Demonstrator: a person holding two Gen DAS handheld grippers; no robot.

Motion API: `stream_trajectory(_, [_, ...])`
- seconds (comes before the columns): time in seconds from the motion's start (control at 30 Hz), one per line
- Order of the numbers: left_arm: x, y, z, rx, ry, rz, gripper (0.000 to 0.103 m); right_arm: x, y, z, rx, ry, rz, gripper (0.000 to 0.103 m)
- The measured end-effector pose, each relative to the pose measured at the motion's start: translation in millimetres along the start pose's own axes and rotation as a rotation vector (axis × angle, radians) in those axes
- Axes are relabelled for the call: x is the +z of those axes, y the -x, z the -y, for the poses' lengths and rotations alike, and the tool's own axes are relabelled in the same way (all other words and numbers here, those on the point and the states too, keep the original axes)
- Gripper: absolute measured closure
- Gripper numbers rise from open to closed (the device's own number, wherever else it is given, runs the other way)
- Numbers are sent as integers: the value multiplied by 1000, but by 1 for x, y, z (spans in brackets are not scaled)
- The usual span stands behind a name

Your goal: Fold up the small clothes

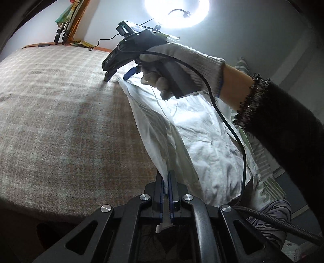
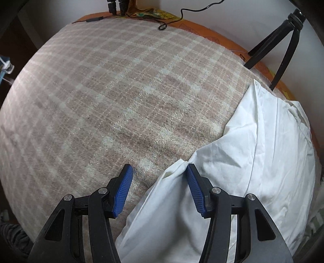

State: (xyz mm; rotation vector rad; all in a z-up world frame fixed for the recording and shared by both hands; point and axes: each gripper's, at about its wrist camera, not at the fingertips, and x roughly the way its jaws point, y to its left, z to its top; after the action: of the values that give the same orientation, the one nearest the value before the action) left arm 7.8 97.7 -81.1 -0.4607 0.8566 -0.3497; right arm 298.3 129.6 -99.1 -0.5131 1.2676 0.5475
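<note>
The left tool (image 1: 167,190) is clamped tight on the near edge of the white garment (image 1: 202,137), fabric pinched between its blue pads; the cloth lies rumpled along the right side of the checked blanket (image 1: 60,121), its far end partly hidden behind the gloved right hand (image 1: 160,79); the right tool (image 2: 159,178) stands spread, nothing gripped, left pad over bare blanket, right pad against a raised fold of the garment; whether that pad presses the cloth is hard to tell; a tripod (image 2: 283,40) is cut off at the top edge, and a bright lamp (image 1: 176,12) washes out the wall behind.
</note>
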Motion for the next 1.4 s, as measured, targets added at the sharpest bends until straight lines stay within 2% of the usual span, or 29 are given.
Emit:
stream_trajectory(0.03, [0, 0, 1, 4, -5, 2, 103, 0, 0, -1, -5, 3, 8, 58])
stream_trajectory(0.13, [-1, 0, 2, 13, -14, 2, 103, 0, 3, 3, -63, -2, 37, 97])
stream_trajectory(0.3, [-1, -3, 9, 23, -40, -4, 103, -9, 10, 25, 52, -69, 88, 99])
stream_trajectory(0.5, [3, -4, 28, 30, -97, 4, 103, -31, 32, 65, 209, -203, 210, 100])
stream_trajectory(0.7, [6, -12, 55, 17, -162, 1, 103, -49, 50, 111, 289, -296, 306, 100])
stream_trajectory(0.93, [6, -33, 86, -10, -227, -42, 103, -75, 61, 165, 306, -379, 378, 100])
stream_trajectory(1.3, [-4, -79, 118, -19, -295, -140, 103, -123, 41, 223, 258, -495, 367, 100])
stream_trajectory(1.37, [-7, -86, 121, -40, -294, -172, 100, -127, 38, 231, 250, -503, 360, 100])
stream_trajectory(1.4, [-9, -89, 124, -40, -301, -180, 95, -127, 36, 233, 242, -505, 357, 100])
